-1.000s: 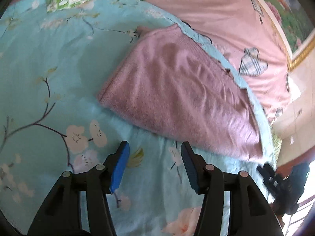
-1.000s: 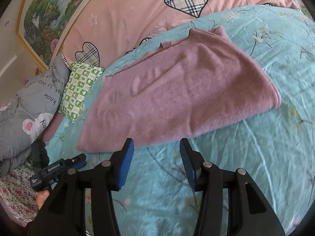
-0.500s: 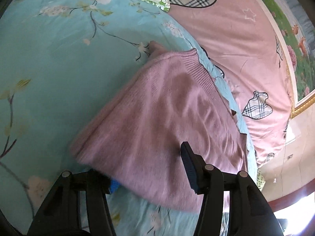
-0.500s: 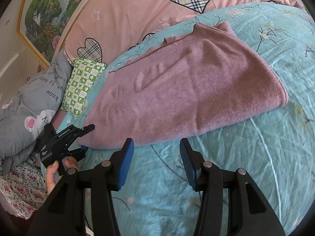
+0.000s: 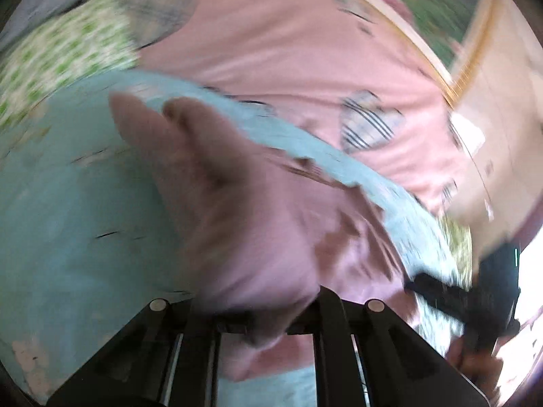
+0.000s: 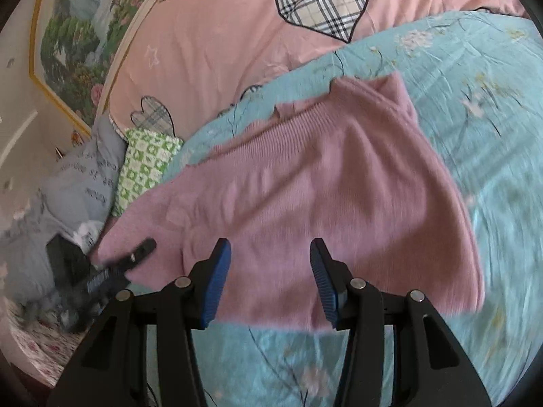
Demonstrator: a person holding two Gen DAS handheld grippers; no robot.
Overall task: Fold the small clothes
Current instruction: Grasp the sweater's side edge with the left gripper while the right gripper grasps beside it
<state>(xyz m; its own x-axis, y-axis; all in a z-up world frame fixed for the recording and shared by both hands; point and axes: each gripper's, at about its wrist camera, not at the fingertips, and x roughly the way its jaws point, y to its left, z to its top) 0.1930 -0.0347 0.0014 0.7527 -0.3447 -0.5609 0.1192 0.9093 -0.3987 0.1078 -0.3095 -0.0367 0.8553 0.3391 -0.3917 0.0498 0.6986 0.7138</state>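
A mauve knit sweater (image 6: 305,196) lies folded on a light blue flowered bedspread (image 6: 475,101). My right gripper (image 6: 269,285) is open, its blue pads above the sweater's near edge, with nothing between them. In the blurred left wrist view the sweater (image 5: 258,224) bunches up over my left gripper (image 5: 268,318); the fingertips are hidden under the cloth, which rises from between them. The left gripper also shows in the right wrist view (image 6: 135,254) at the sweater's left corner. The right gripper shows at the right edge of the left wrist view (image 5: 475,291).
A pink quilt with plaid hearts (image 6: 237,34) lies behind the bedspread. A green checked pillow (image 6: 146,166) and a grey quilt (image 6: 78,176) lie at the left. A framed landscape picture (image 6: 74,34) hangs on the wall.
My left gripper has gone into the sweater's left corner and the cloth now bunches over its fingers. My right gripper has moved forward over the sweater's near edge.
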